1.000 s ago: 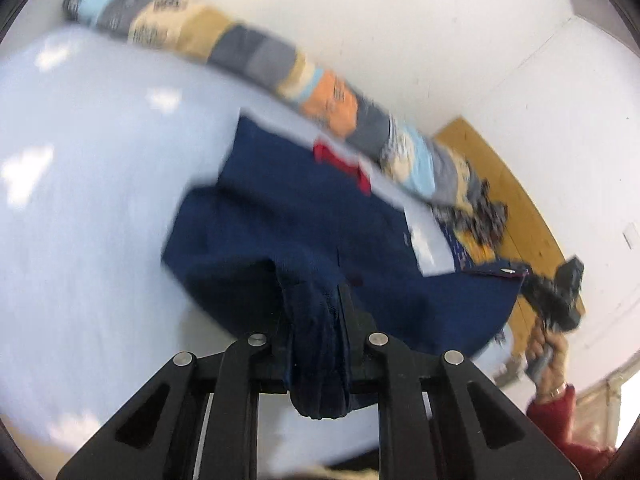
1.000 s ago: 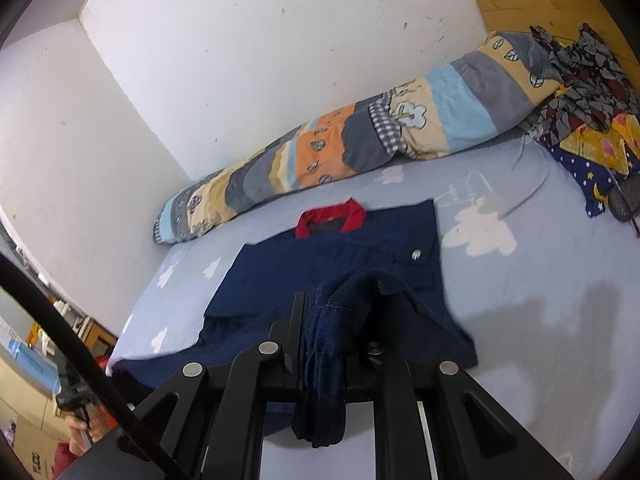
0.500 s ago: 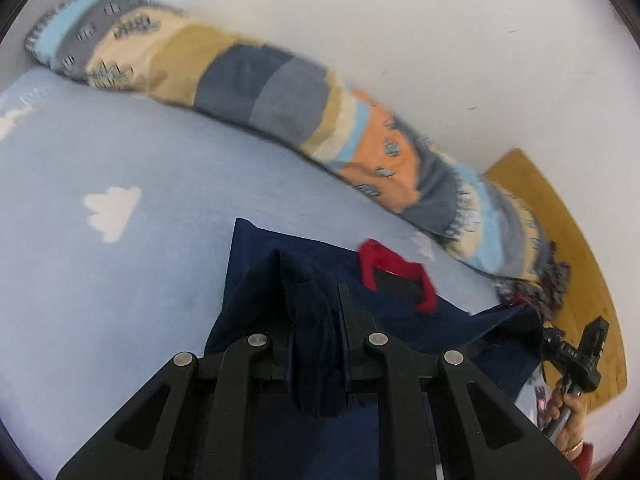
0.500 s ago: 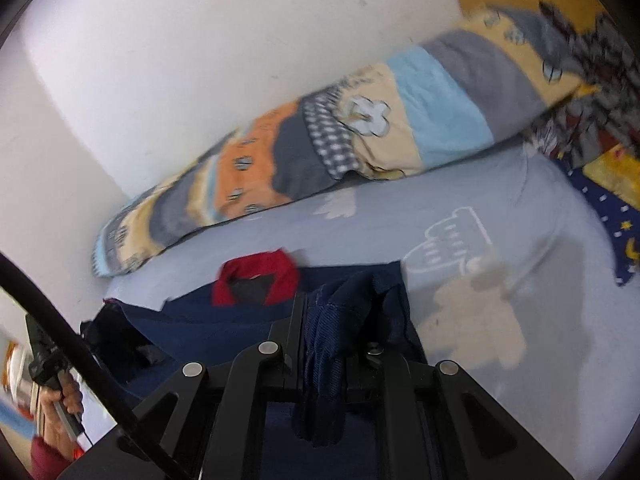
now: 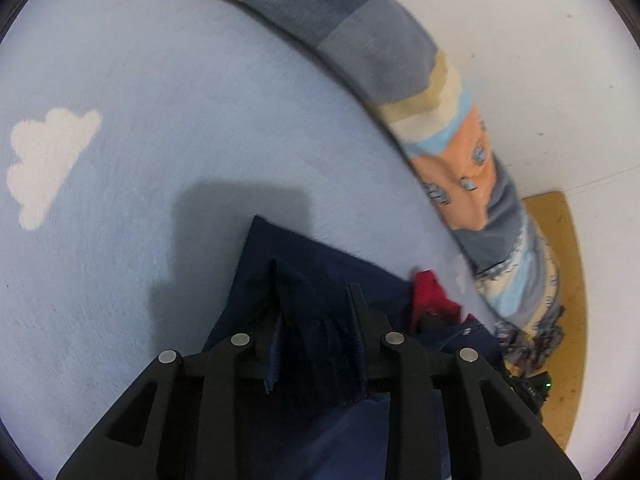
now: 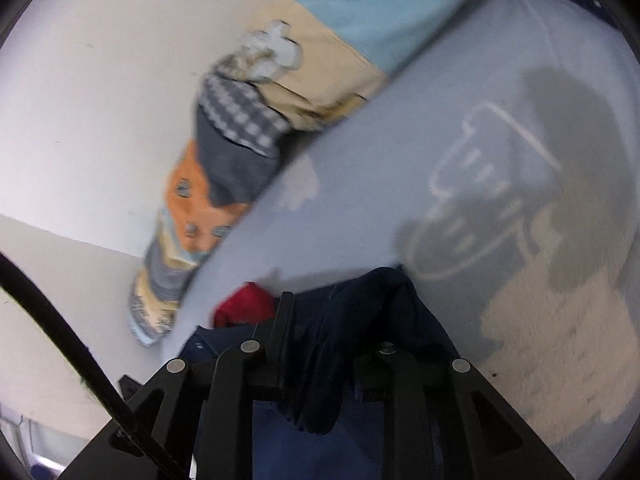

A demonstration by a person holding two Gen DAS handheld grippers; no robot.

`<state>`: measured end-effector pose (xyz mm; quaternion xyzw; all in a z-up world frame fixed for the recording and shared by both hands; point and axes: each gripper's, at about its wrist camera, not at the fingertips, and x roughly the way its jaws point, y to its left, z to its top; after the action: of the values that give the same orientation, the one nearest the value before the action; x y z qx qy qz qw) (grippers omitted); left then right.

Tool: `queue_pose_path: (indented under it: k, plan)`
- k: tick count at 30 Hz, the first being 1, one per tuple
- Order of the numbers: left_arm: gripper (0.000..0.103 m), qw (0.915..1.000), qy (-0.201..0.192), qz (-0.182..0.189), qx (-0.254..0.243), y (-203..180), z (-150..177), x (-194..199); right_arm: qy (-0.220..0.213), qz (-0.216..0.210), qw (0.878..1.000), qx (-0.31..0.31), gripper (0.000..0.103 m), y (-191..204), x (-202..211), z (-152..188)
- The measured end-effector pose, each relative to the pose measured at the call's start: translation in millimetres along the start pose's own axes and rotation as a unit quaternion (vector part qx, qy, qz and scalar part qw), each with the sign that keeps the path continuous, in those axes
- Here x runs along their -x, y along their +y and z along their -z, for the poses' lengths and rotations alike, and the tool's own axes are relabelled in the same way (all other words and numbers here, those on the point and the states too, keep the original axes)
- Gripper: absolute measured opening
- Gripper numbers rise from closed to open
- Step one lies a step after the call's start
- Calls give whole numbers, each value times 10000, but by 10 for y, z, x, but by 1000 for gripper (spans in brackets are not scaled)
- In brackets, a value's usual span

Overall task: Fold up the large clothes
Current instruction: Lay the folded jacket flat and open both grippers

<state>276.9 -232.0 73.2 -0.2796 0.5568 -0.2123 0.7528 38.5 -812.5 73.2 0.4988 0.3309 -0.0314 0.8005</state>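
A navy garment [image 5: 280, 256] with a red collar [image 5: 430, 292] lies on the light blue bed sheet [image 5: 160, 120]. My left gripper [image 5: 316, 296] is shut on a bunched fold of its navy cloth, low over the garment's far left corner. In the right wrist view my right gripper [image 6: 332, 320] is shut on another bunched fold of the navy garment [image 6: 384, 292], with the red collar [image 6: 244, 306] just to its left. Most of the garment is hidden below both grippers.
A long rolled patchwork quilt [image 5: 400, 60] lies along the white wall; it also shows in the right wrist view [image 6: 256, 128]. A wooden board [image 5: 568, 280] and patterned cloth [image 5: 536, 336] sit at the right. A black cable [image 6: 68, 340] crosses the right wrist view.
Both grippers have carried their navy folds forward and down toward the collar end of the garment. The quilt and wall now loom much closer, and the view is blurred.
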Motion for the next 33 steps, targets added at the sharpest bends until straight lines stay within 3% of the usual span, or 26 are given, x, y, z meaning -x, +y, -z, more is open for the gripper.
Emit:
queue_pose_path:
  k: [1, 2, 3, 4, 7, 10, 12, 14, 16, 17, 19, 21, 22, 23, 25, 30, 33]
  plan:
    - [43, 9999, 44, 112, -3, -2, -7, 21, -36, -112, 9999, -45, 41, 20, 57, -4]
    - [52, 9996, 78, 257, 7, -4, -19, 28, -119, -226, 9995, -181, 59, 7, 118, -11]
    - [71, 9994, 48, 333, 34, -14, -27, 44, -225, -354, 9985, -360, 65, -20, 182, -26]
    - [76, 9995, -85, 294, 57, -17, -37, 105, -337, -490, 9965, -587, 73, -67, 255, -45]
    - [77, 9981, -334, 496, 132, 0, -74, 284, -707, -639, 9925, -768, 73, -118, 459, -93]
    - [77, 9957, -794, 406, -250, -98, -29, 543, -843, -22, 9958, 350, 73, 227, 579, -31]
    - [77, 9898, -1128, 347, -793, -252, 104, 680, -801, 492, 9850, 1445, 68, 558, 528, 136]
    - [77, 9818, -1132, 92, -1523, -477, 295, 646, -722, 1199, 9575, 2524, 51, 883, 337, 400]
    - [77, 9693, -1060, -362, -2191, -672, 505, 439, -367, 1209, 9518, 2794, 34, 941, 78, 515]
    - [77, 9664, -986, -542, -2313, -705, 552, 328, -264, 1288, 9507, 2808, 33, 897, 11, 555]
    - [77, 9649, -785, -853, -2358, -651, 595, 58, -206, 1610, 9425, 2922, 32, 831, -242, 561]
    - [76, 9614, -676, -1560, -2163, -428, 523, -214, -108, 1999, 9364, 2882, 32, 673, -457, 529]
    - [68, 9599, -646, -1786, -2060, -325, 481, -286, 21, 2184, 9363, 2751, 28, 554, -556, 489]
    - [63, 9635, -523, -1822, -1891, -200, 438, -366, 146, 2228, 9403, 2570, 15, 422, -633, 446]
    - [62, 9683, -542, -1722, -1727, -150, 419, -349, 178, 2046, 9531, 2222, 11, 268, -627, 389]
    - [66, 9644, -943, -1378, -2049, -494, 485, -55, -87, 1768, 9592, 2204, 17, 532, -310, 365]
    - [69, 9676, -844, -1051, -2134, -704, 583, -68, -142, 1559, 9619, 2241, 19, 694, -145, 456]
